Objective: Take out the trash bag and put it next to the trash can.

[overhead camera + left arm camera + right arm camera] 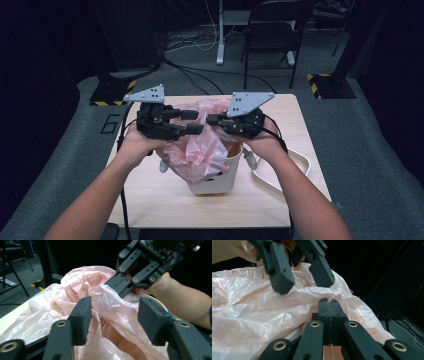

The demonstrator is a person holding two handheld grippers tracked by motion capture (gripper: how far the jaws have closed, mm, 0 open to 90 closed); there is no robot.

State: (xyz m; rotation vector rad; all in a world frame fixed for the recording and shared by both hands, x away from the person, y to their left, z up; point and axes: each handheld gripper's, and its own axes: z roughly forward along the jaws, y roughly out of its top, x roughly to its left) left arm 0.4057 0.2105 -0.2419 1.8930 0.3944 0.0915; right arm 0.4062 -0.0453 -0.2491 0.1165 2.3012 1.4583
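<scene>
A crumpled pink plastic bag (197, 147) sits in and spills over a white bin (220, 177) at the middle of the wooden table (295, 145). My left gripper (197, 121) hovers over the bag's top from the left. In the left gripper view its jaws (116, 315) stand open, with a fold of the bag (82, 282) rising between them and no pad pressing on it. My right gripper (210, 120) comes in from the right, its jaws (329, 302) shut on a fold of the bag (249, 310). The two grippers' tips nearly meet.
A white cable (280, 180) loops on the table to the right of the bin. Behind the table stand a black folding chair (272, 30) and dark stands with yellow-black striped bases (112, 92). Grey floor surrounds the table.
</scene>
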